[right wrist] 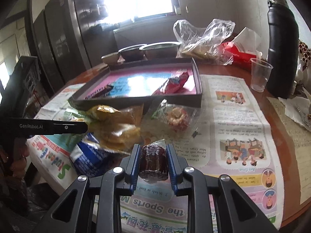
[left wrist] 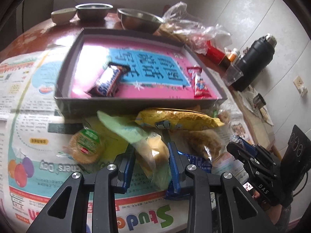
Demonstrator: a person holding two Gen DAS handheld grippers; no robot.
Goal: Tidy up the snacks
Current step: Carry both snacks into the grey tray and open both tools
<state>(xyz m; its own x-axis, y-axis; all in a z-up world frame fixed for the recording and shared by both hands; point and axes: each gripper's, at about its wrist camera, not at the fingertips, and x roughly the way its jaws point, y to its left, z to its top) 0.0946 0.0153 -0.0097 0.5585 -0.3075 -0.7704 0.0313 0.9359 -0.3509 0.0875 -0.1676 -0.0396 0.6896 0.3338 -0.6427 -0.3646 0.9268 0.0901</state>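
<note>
Gripping a dark wrapped snack [right wrist: 153,160], right tongs [right wrist: 153,161]; left tongs [left wrist: 150,155] clamp a clear-bagged pastry [left wrist: 153,151]. Tray [left wrist: 136,102] at 12 o'clock holds two bars.

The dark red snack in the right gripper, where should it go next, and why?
Probably forward and up over the tray's near wall, then let go. The right gripper is shut on the dark red snack, and the tray already holds a red packet and a chocolate bar with bare floor between.
</note>
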